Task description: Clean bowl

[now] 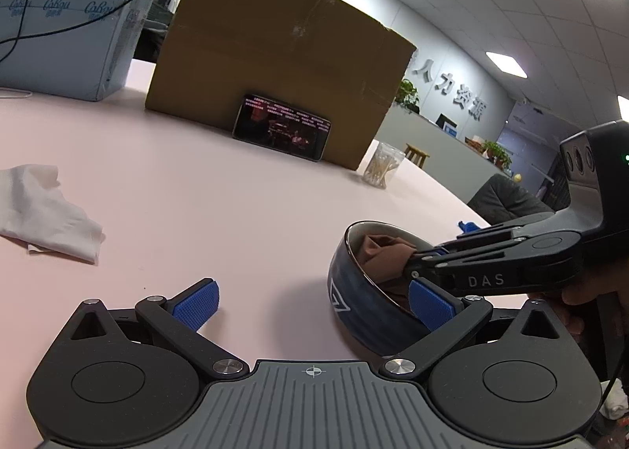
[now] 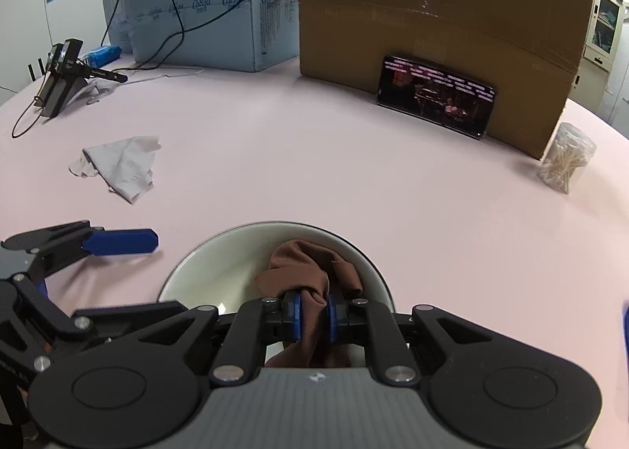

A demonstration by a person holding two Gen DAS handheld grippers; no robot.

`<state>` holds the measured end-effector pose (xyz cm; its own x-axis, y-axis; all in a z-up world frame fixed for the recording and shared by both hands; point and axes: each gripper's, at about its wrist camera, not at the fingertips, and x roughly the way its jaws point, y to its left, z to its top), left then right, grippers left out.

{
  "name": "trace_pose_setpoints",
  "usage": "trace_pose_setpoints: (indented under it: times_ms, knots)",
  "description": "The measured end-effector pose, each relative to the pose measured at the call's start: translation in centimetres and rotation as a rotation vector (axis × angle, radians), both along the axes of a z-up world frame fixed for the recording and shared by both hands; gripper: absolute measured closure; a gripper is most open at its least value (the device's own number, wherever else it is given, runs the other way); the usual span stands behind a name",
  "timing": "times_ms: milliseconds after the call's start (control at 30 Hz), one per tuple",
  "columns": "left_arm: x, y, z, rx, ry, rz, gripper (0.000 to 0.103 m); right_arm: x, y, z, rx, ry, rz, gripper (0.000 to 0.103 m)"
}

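Now the bowl (image 2: 204,272) sits on the pink table (image 2: 314,174), near the phone (image 2: 436,95) propped against the cardboard box (image 2: 432,9). Right gripper (image 2: 313,315) clamps a brown cloth (image 2: 310,268) inside the bowl. Left gripper (image 1: 314,305) is spread wide, one pad (image 1: 432,307) at the bowl's rim. A tissue (image 2: 118,166) lies left of the bowl.
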<state>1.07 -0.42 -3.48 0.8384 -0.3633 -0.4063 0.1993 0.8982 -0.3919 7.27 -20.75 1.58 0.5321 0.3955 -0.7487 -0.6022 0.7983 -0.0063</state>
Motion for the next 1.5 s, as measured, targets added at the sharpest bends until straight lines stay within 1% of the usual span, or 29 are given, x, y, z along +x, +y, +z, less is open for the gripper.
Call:
trace_pose_setpoints:
  times_ms: [133, 167, 233, 400, 467, 700, 833, 967, 1067, 1167, 1300, 1500]
  knots:
    - [0.1, 0.1, 0.0, -0.006, 0.003, 0.000, 0.000, -0.6, 0.2, -0.2, -0.017, 0.011, 0.015, 0.090]
    - [0.1, 0.1, 0.0, -0.006, 0.003, 0.000, 0.000, -0.7, 0.3, -0.3, -0.015, 0.018, 0.022, 0.088]
    - [0.1, 0.1, 0.0, -0.006, 0.004, 0.001, 0.000, -0.8, 0.6, -0.3, -0.022, 0.015, 0.027, 0.087]
    - [0.2, 0.1, -0.1, -0.010, 0.004, -0.001, 0.000, 0.2, 0.2, -0.1, 0.043, 0.027, 0.008, 0.087]
    - [0.2, 0.2, -0.1, -0.010, 0.004, -0.002, 0.000, 0.1, 0.3, -0.1, 0.041, 0.021, 0.012, 0.087]
    - [0.1, 0.4, -0.1, -0.019, -0.001, 0.018, 0.000, -0.3, 0.3, 0.3, -0.012, -0.019, -0.009, 0.087]
    - [0.1, 0.8, -0.2, -0.042, 0.005, 0.041, 0.000, -0.7, 0.2, 0.3, -0.045, -0.019, -0.011, 0.087]
    - [0.3, 1.0, -0.3, -0.056, 0.015, 0.042, 0.000, -1.2, 0.7, 0.1, -0.064, -0.014, 0.006, 0.087]
    - [0.3, 1.1, -0.4, -0.060, 0.017, 0.041, 0.000, -1.2, 1.6, -0.2, -0.053, -0.002, 0.033, 0.087]
    - [0.3, 1.1, -0.4, -0.062, 0.018, 0.040, 0.000, -0.8, 1.9, -0.4, -0.038, -0.002, 0.031, 0.087]
    - [0.3, 1.1, -0.4, -0.063, 0.018, 0.039, 0.000, 0.0, 1.5, -0.3, -0.002, 0.005, 0.003, 0.088]
    - [0.3, 1.0, -0.4, -0.063, 0.018, 0.038, 0.000, -0.2, 0.6, -0.3, -0.007, 0.020, 0.001, 0.087]
